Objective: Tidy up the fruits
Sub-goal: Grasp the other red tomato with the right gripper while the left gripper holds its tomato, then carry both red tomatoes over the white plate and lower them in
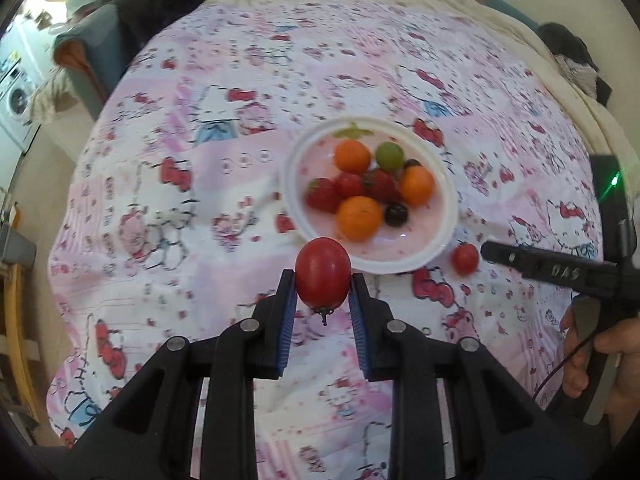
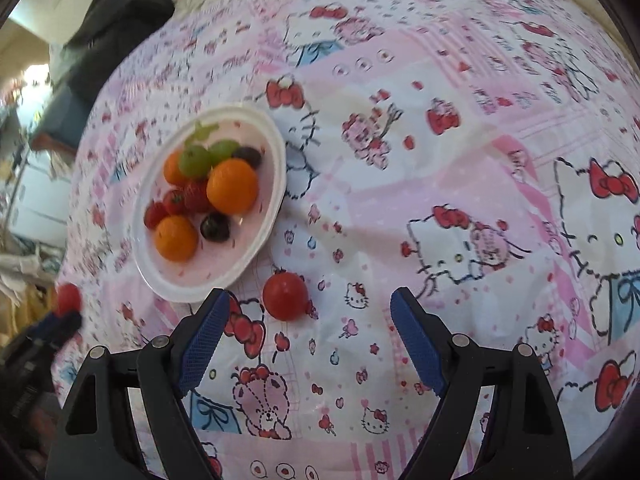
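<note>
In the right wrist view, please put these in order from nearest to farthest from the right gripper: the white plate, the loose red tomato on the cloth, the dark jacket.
1. Loose red tomato, on the cloth just ahead of the right gripper.
2. White plate, ahead, to the left.
3. Dark jacket, far at the top left.

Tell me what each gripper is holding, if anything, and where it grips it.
The left gripper holds a red tomato by its sides, stem end toward the camera. The right gripper is open and holds nothing.

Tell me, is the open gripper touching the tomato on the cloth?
Apart. The right wrist view shows the tomato lying between and beyond the right gripper pads, cloth visible around it.
</note>
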`<state>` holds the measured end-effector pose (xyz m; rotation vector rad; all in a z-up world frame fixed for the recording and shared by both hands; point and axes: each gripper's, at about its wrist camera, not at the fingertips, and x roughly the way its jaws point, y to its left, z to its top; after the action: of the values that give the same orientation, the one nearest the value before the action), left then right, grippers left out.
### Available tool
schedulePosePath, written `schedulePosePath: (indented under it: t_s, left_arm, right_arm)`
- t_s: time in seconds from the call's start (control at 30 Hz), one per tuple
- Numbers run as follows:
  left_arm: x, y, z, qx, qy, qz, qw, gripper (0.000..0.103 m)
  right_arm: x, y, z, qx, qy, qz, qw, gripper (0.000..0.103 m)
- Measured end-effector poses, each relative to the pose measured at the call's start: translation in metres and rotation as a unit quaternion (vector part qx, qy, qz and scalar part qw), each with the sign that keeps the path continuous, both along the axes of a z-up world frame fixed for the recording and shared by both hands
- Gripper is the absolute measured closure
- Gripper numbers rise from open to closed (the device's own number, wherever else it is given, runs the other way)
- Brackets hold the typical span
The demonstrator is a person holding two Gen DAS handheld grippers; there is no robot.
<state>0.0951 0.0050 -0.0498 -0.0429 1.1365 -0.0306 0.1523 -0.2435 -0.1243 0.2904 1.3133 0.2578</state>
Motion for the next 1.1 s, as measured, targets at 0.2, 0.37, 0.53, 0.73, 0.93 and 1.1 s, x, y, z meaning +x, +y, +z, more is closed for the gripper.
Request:
schedulePosePath:
  t_s: [0.2, 0.37, 0.53, 0.73, 0.93, 1.1]
  left_arm:
    - [-0.001, 0.019, -0.002, -0.016, -0.006, 0.035, 0.9992, 0.081]
    - [0.002, 0.025, -0.003, -0.008, -0.012, 0.061, 0.9980, 0.081]
    - [0.002, 0.027, -0.002, -0.018, -0.016, 0.059, 0.9980, 0.080]
    - [0.002, 0.027, -0.004, -0.027, -0.015, 0.057, 0.9979, 0.080]
    - [0.002, 0.024, -0.003, -0.013, -0.030, 0.052, 0.9981, 0.080]
    - [0.002, 0.020, -0.006, 0.001, -0.040, 0.045, 0.9982, 0.080]
  right_arm:
    - [0.001, 0.026, -0.011, -0.044, 0.006, 0.047, 0.998, 0.028]
    - [0.002, 0.037, -0.024, -0.094, 0.000, 0.072, 0.993, 0.030]
    - [0.005, 0.042, -0.027, -0.108, -0.009, 0.088, 0.990, 0.059]
    - [0.001, 0.043, -0.022, -0.080, -0.014, 0.096, 0.992, 0.071]
    - [-0.010, 0.034, -0.003, -0.057, -0.027, 0.079, 0.995, 0.071]
    - [-0.017, 0.021, 0.018, -0.036, -0.049, 0.058, 0.996, 0.071]
